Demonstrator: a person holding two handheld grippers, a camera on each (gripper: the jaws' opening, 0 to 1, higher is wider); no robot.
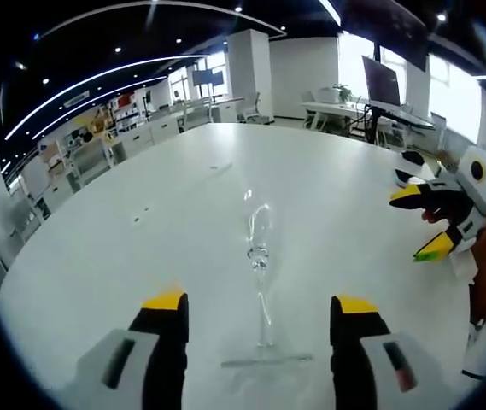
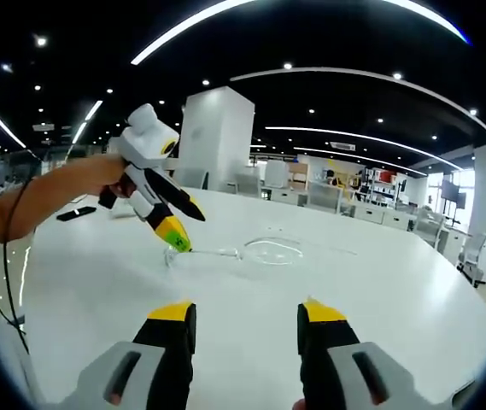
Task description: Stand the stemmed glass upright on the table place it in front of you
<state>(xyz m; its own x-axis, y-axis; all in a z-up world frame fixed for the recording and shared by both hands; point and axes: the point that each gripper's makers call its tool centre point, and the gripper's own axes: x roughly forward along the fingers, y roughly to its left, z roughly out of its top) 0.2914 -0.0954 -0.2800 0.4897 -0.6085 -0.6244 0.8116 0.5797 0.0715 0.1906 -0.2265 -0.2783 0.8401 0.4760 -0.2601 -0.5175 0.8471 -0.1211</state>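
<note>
The stemmed glass (image 1: 260,282) lies on its side mid-tabletop (image 1: 123,256) — between the left tongs' (image 1: 260,309) spread tips. Right tongs (image 2: 247,314) gape too — holding nothing.

Materials and finish: glass on table, both grippers.

I record the stemmed glass (image 1: 260,256) as clear, colourless and glossy, lying on a smooth white table (image 1: 123,248) with a soft satin sheen that mirrors the ceiling lights faintly. My left gripper (image 1: 260,320) and right gripper (image 2: 247,320) look like moulded plastic: matt black jaws, yellow tips, grey bodies. I cannot tell the table's material beneath its white finish.
</note>
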